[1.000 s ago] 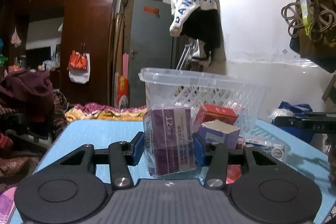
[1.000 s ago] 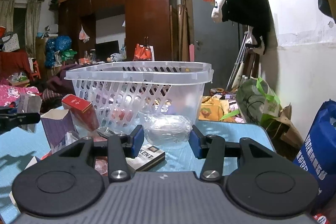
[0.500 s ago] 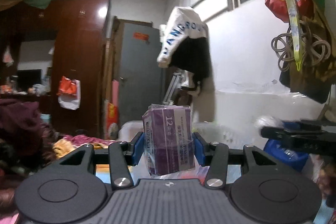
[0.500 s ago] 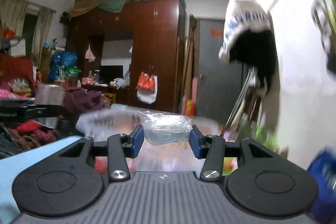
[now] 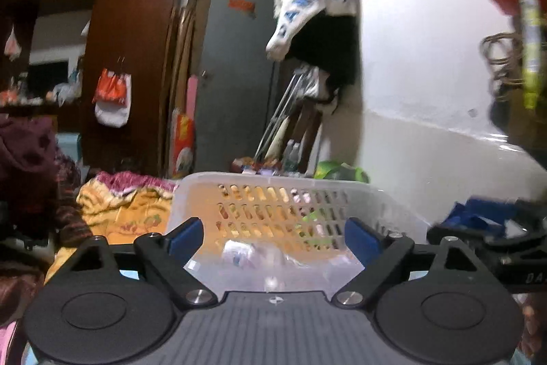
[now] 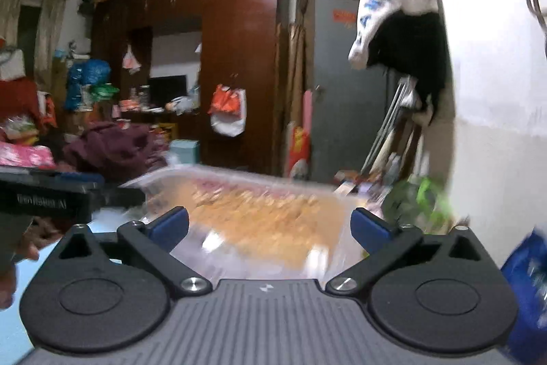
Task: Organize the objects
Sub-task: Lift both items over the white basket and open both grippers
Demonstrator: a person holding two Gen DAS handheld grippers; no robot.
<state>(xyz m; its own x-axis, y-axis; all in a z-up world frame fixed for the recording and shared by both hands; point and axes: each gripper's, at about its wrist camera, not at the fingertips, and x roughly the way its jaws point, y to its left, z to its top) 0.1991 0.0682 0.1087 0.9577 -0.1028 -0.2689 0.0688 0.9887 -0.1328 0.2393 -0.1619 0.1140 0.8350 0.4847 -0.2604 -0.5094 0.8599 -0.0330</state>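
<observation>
A white perforated plastic basket (image 5: 287, 194) stands right in front of both grippers; it shows blurred in the right wrist view (image 6: 259, 194). My left gripper (image 5: 273, 238) is open and empty over the basket's near rim. Blurred pale packets (image 5: 246, 257) lie inside the basket below it. My right gripper (image 6: 270, 228) is open and empty above the basket. The left gripper body (image 6: 51, 197) shows at the left of the right wrist view, and the right gripper body (image 5: 495, 248) at the right of the left wrist view.
A blue table (image 6: 102, 221) carries the basket. A white wall (image 5: 427, 91) runs along the right with hanging clothes (image 5: 318, 33) and bags. A brown wardrobe (image 6: 232, 57), grey door (image 5: 232, 74) and piled fabric (image 5: 119, 204) lie behind.
Both grippers opened over the basket. The purple box has left my left gripper and the clear wrapped bundle has left my right gripper. Both cameras tilted down toward the basket.
</observation>
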